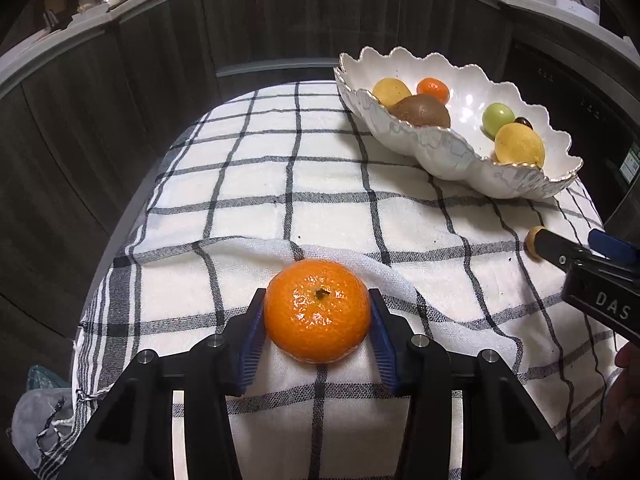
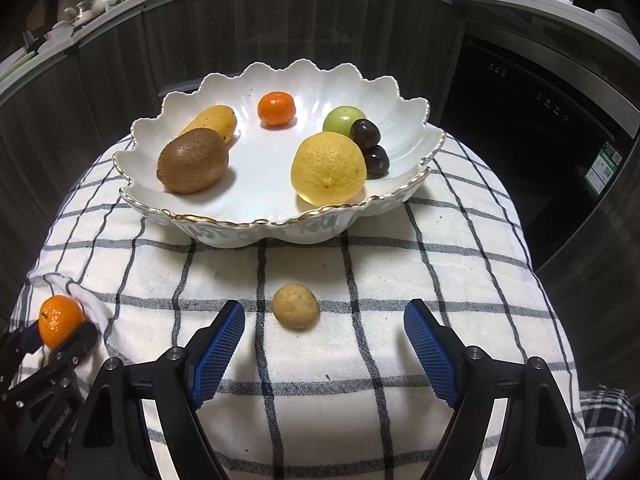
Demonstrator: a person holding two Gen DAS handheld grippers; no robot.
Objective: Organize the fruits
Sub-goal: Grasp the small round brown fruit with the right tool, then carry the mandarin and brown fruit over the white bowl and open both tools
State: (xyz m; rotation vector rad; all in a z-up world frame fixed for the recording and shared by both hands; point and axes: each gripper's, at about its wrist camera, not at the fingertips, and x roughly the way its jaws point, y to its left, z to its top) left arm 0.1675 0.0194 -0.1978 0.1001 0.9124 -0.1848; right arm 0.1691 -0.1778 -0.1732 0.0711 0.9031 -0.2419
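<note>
In the left wrist view my left gripper (image 1: pixel 317 312) is shut on a mandarin (image 1: pixel 317 310), its blue pads touching both sides, on the checked cloth. The same mandarin (image 2: pixel 60 325) shows at the left of the right wrist view. My right gripper (image 2: pixel 324 320) is open, with a small tan round fruit (image 2: pixel 295 306) lying on the cloth between and just ahead of its fingertips. The white scalloped bowl (image 2: pixel 280 224) beyond holds a kiwi (image 2: pixel 193 161), a lemon (image 2: pixel 328 168), a small mandarin (image 2: pixel 276 109), a green fruit (image 2: pixel 340 118), two dark plums (image 2: pixel 370 148) and a yellow fruit (image 2: pixel 212 122).
A white cloth with dark checks (image 2: pixel 360 280) covers the small table and hangs over its edges. Dark cabinet fronts (image 1: pixel 260 20) stand behind, with a counter of dishes and bottles above. A dark appliance (image 2: pixel 540 140) stands at the right.
</note>
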